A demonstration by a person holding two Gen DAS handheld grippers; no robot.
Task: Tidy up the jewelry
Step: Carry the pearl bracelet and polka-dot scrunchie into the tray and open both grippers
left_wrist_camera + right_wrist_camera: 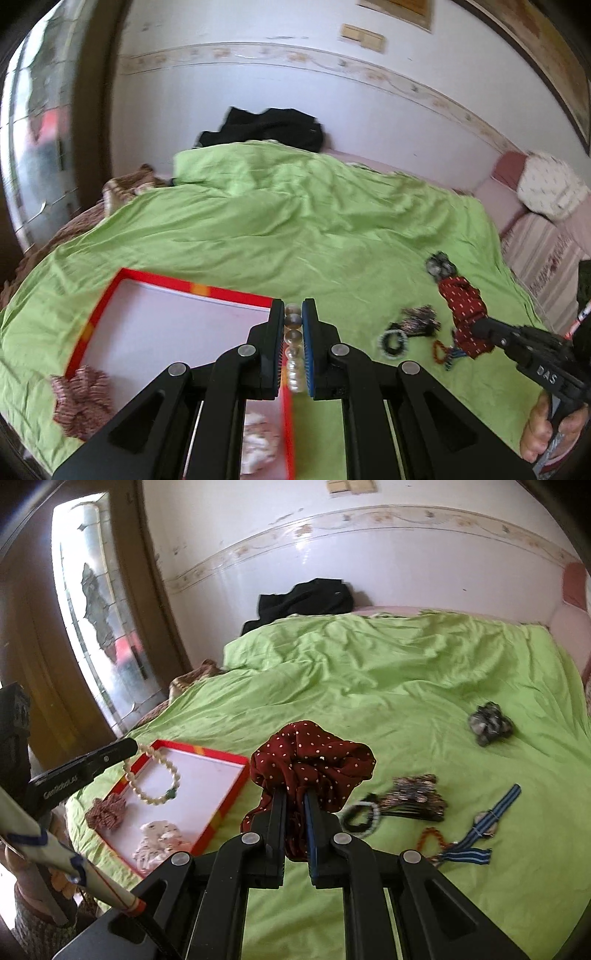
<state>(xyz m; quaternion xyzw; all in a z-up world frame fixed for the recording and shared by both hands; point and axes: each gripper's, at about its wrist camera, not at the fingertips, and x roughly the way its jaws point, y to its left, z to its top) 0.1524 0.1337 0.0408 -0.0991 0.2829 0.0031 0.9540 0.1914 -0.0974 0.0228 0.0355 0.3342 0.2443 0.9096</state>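
Green bedding point(406, 686) carries the red tray point(225, 805). Left hand-held gripper point(293, 321) pinches a slippery pearl bracelet point(155, 775) above it; right hand-held gripper point(295, 801) clamps a soft, light scrunchie point(310, 760) by its folds.

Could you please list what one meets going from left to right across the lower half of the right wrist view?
Left tongs holding the pearl bracelet → red tray → right tongs gripping the dotted red scrunchie → black-and-white bracelet → striped watch.
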